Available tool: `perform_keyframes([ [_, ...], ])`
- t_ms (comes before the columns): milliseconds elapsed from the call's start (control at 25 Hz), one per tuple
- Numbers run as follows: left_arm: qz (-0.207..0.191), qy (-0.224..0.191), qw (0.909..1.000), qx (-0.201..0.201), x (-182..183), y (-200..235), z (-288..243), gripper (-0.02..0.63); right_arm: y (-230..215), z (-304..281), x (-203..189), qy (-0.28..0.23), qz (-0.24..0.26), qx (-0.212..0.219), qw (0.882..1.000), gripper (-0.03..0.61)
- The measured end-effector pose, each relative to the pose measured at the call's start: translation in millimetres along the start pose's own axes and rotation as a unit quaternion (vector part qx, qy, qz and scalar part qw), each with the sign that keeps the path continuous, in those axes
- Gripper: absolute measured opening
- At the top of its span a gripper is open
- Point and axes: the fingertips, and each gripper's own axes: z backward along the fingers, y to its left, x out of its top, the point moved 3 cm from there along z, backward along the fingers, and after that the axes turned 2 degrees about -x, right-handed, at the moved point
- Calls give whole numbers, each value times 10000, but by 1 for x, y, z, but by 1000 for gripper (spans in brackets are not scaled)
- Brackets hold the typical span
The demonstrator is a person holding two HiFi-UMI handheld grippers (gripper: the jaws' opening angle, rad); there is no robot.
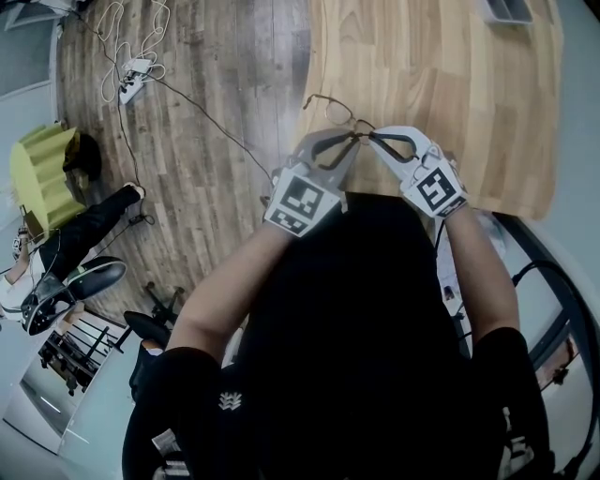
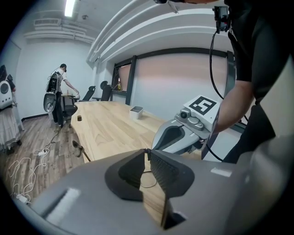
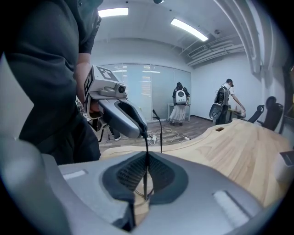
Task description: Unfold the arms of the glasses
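Thin wire-framed glasses hang just above the near edge of the wooden table, held between both grippers. My left gripper and right gripper meet tip to tip at the glasses' right side. In the right gripper view the right gripper is shut on a thin dark arm that runs up to the left gripper's tip; the other arm sticks up behind. In the left gripper view the left gripper pinches the arm's end at its tips, with a lens rim below.
A small open box stands far down the table, and a tray at its far edge. A power strip with cables lies on the floor to the left, near a seated person's legs. People stand at the back.
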Motion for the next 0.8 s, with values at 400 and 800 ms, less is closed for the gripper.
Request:
perform_keyframes([
  [400,-197,5,9997,-113,3,-12,-1,40,4,15,-1,-6,-51,-103,9999,17],
  [800,-475,-51,9985,-282,8,-33,-5,38,-13,52,-25,186,-394,-903,9950,17],
])
